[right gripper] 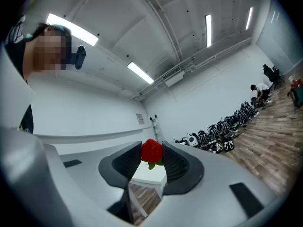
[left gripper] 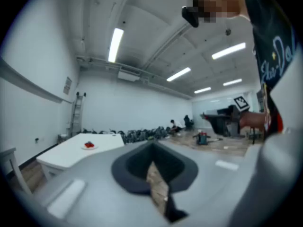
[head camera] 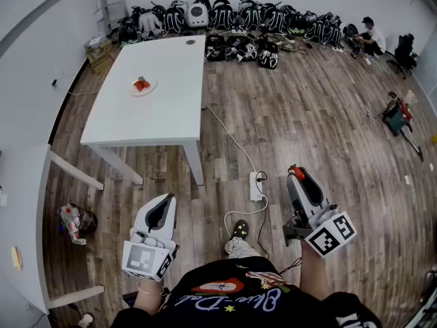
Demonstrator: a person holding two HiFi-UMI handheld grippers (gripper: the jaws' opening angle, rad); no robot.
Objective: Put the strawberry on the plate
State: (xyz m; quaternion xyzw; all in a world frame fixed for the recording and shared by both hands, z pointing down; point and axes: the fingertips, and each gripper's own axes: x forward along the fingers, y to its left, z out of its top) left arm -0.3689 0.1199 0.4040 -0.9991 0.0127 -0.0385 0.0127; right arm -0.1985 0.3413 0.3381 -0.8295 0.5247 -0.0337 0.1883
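Note:
A white plate (head camera: 143, 87) lies on the white table (head camera: 164, 111) far ahead of me, with something red, perhaps a strawberry (head camera: 141, 84), on it. The plate (left gripper: 88, 146) also shows small in the left gripper view. My right gripper (head camera: 297, 172) hangs over the wooden floor, well short of the table, shut on a red strawberry (right gripper: 152, 151) with green leaves. The berry sits pinched between the two dark pads (right gripper: 174, 167). My left gripper (head camera: 162, 202) is low at the left, its jaws shut with only a thin slit between them and nothing held.
A power strip (head camera: 256, 185) and its white cable lie on the floor between me and the table. Several backpacks (head camera: 239, 16) line the far wall, with a person (head camera: 372, 38) sitting at the right end. A rubbish bag (head camera: 75, 222) sits under the white desk (head camera: 24, 203) at left.

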